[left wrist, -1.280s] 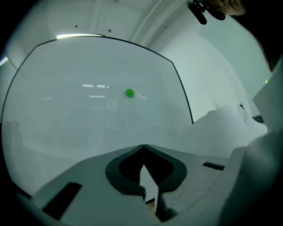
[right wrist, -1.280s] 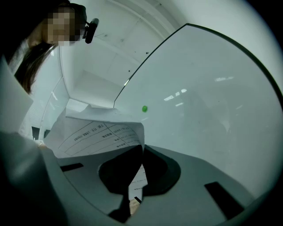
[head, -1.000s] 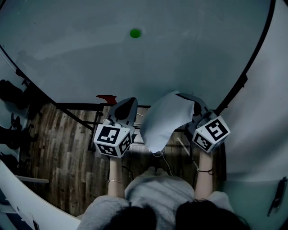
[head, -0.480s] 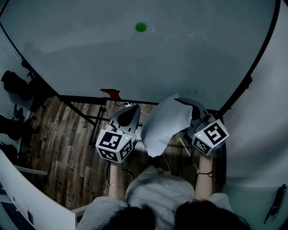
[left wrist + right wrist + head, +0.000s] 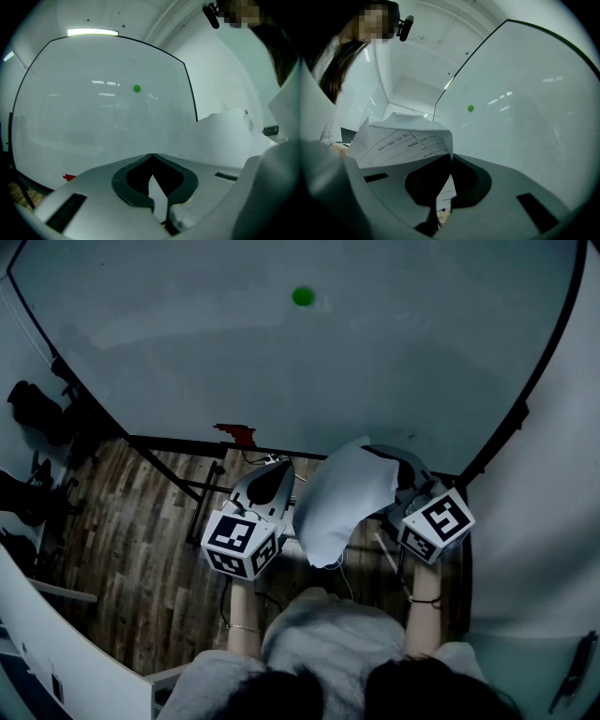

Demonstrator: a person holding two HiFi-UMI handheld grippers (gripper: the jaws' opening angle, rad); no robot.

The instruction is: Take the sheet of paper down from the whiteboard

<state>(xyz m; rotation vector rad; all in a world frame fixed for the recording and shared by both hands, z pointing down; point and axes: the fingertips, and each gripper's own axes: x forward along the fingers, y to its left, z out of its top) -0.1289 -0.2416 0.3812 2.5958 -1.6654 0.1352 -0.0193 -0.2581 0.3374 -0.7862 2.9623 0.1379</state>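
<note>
Compared with a second ago, both tongs have come a little lower and away from the whiteboard (image 5: 281, 371), and the sheet of paper (image 5: 342, 502) has travelled down with them.

The right tongs (image 5: 401, 463) are closed on the sheet of paper. In the right gripper view the tips of the right tongs (image 5: 449, 154) meet, with the paper pinched between them. The paper's printed side, with ruled lines and small text, bulges up and to the left of the jaws.

The left tongs (image 5: 277, 463) are closed too. In the left gripper view the tips of the left tongs (image 5: 151, 154) touch, and I see nothing gripped between them.

The paper is off the board. It hangs curved and a little crumpled in the air between the two tongs, fixed at its right side, its free left edge just beside the left tongs but apart from them. It is in front of the board's lower edge, above the wooden floor (image 5: 122, 549). A green magnet (image 5: 303, 296) sits on the whiteboard, well apart from the paper.
</note>
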